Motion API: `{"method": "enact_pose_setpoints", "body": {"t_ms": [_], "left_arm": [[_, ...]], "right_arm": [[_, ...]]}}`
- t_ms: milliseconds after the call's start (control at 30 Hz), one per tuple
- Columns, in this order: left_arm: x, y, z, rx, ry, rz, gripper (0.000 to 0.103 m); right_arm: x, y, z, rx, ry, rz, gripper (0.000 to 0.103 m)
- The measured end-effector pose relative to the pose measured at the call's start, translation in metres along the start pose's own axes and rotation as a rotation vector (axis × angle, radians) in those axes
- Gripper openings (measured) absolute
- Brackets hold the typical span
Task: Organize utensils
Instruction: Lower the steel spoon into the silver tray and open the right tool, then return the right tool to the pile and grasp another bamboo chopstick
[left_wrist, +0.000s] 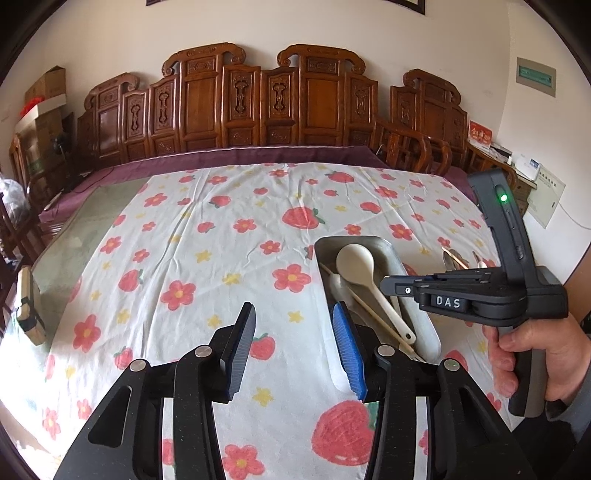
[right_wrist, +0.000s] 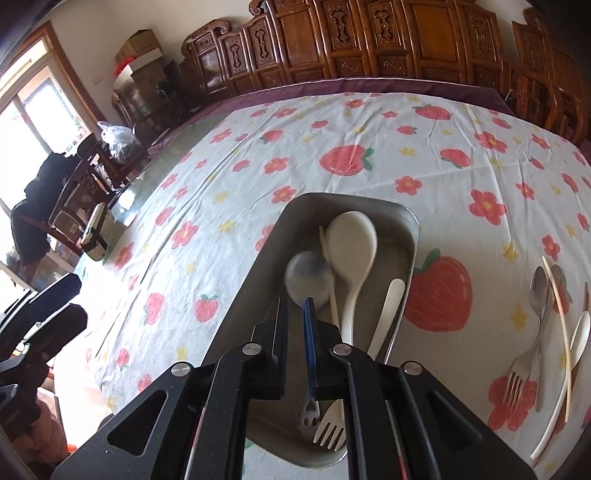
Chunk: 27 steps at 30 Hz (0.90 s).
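Observation:
A metal tray on the flowered cloth holds a large white spoon, a chopstick, a white handle and a white fork. My right gripper is shut on a metal spoon, blurred, held above the tray. Its handle end hangs below the fingers. My left gripper is open and empty, low over the cloth just left of the tray. The right gripper also shows in the left wrist view, over the tray.
Loose utensils lie right of the tray: a metal spoon, a fork, chopsticks and a white spoon. A carved wooden bench back stands behind the table. A small box sits at the table's left edge.

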<state>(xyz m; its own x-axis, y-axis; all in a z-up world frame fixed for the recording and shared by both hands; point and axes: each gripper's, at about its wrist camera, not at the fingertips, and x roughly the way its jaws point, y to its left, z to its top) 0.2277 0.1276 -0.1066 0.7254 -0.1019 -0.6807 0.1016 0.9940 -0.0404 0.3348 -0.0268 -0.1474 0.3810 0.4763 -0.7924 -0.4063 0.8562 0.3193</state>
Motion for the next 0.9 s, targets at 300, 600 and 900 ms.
{"method": "enact_pose_setpoints", "body": {"t_ms": [300, 600, 900], "left_arm": [[-0.001, -0.025, -0.006, 0.031, -0.001, -0.025, 0.062], [0.0, -0.062, -0.016, 0.039, -0.011, -0.069, 0.078], [0.006, -0.102, -0.013, 0.079, -0.007, -0.098, 0.087]], "right_arm": [[-0.071, -0.033, -0.041, -0.082, -0.092, -0.069, 0.011], [-0.111, -0.14, -0.084, -0.059, -0.078, -0.237, 0.042], [-0.092, -0.207, -0.084, -0.053, -0.017, -0.282, 0.031]]}}
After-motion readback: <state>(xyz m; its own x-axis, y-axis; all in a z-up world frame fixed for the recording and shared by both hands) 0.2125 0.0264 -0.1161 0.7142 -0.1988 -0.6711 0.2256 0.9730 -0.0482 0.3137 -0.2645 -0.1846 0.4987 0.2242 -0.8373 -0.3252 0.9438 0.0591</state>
